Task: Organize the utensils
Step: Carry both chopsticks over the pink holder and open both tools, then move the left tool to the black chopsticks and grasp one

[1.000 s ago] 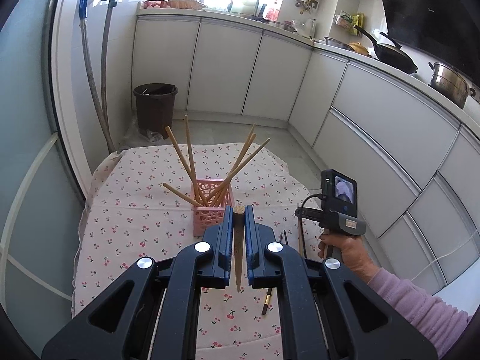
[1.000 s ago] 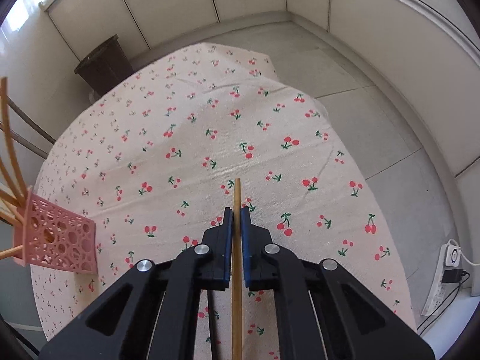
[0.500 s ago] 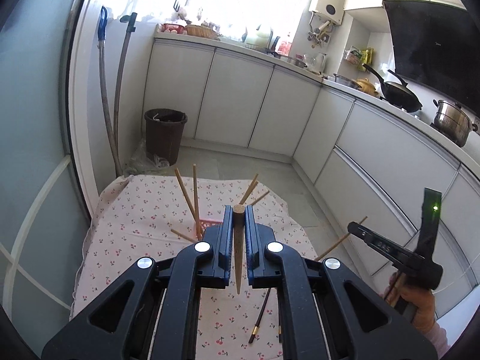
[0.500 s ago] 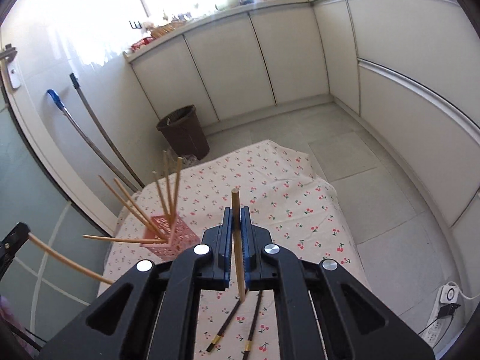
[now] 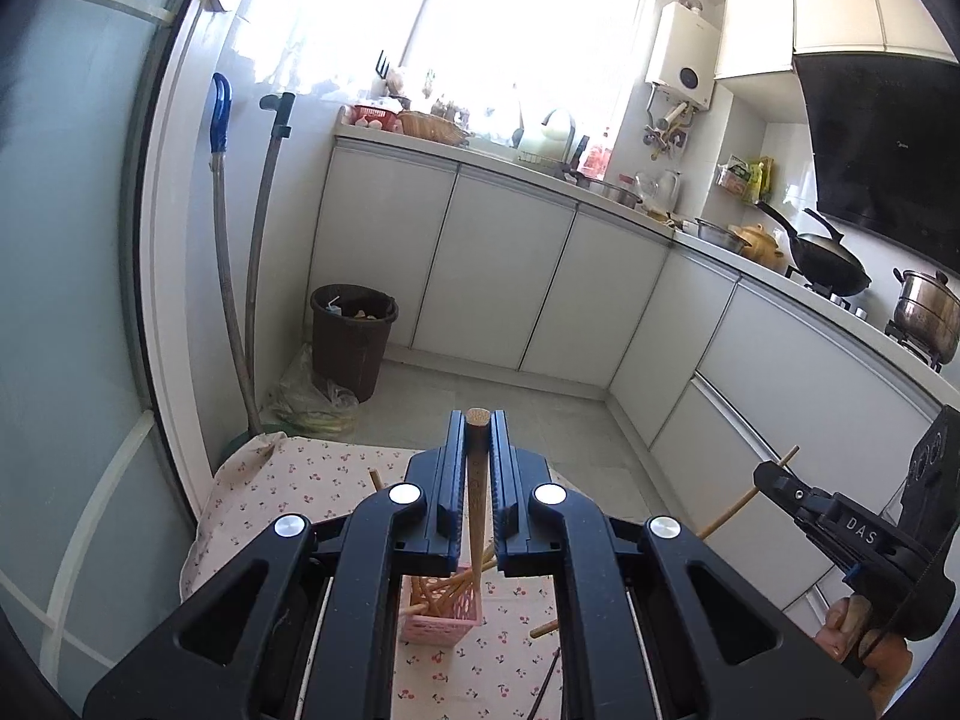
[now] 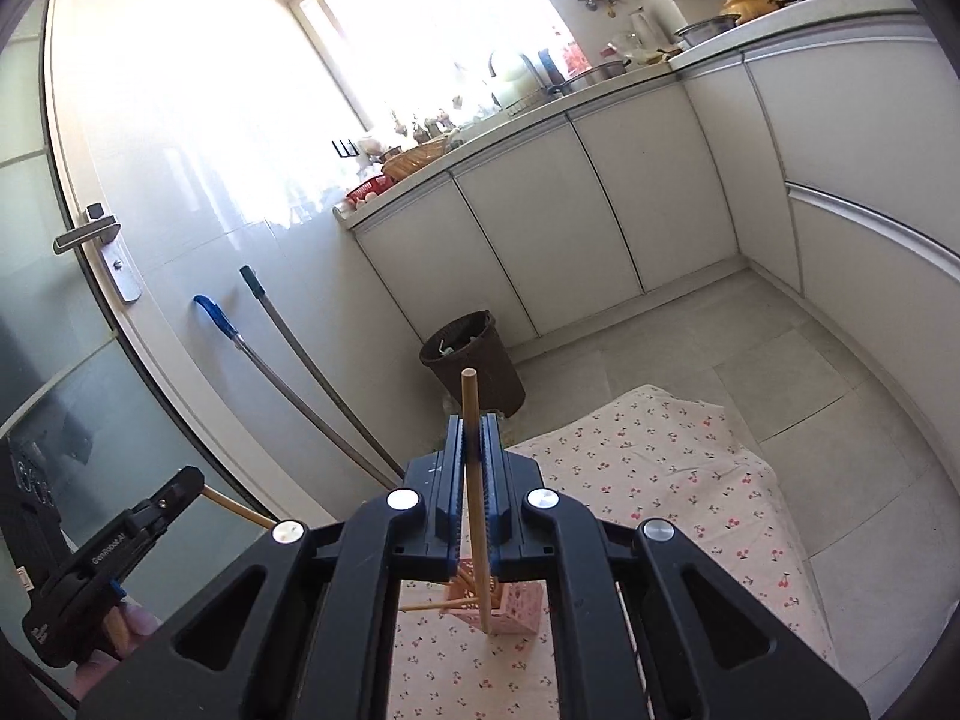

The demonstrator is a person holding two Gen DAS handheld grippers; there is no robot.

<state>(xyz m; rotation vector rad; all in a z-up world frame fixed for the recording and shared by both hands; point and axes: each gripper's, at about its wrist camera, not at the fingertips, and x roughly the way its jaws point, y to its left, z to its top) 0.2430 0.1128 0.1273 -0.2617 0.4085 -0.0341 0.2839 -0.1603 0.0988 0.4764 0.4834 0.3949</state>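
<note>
My left gripper (image 5: 478, 420) is shut on a wooden chopstick (image 5: 476, 498) that points down toward the pink lattice holder (image 5: 442, 609), which holds several wooden chopsticks. My right gripper (image 6: 474, 423) is shut on another wooden chopstick (image 6: 474, 480), nearly upright, its lower tip just in front of the pink holder (image 6: 519, 606). Both grippers are raised above the cherry-print cloth (image 6: 660, 480). The right gripper also shows at the right of the left wrist view (image 5: 780, 480), the left gripper at the left of the right wrist view (image 6: 174, 489).
A dark chopstick (image 5: 546, 684) lies on the cloth (image 5: 300, 480) right of the holder. A brown bin (image 5: 353, 336) and two mop handles (image 5: 240, 300) stand beyond the table. White cabinets (image 5: 498, 276) line the back and right.
Both grippers have lifted and tilted up, each still gripping its chopstick. The views swung from the cloth to the kitchen wall, and both chopsticks now hang over the pink holder.
</note>
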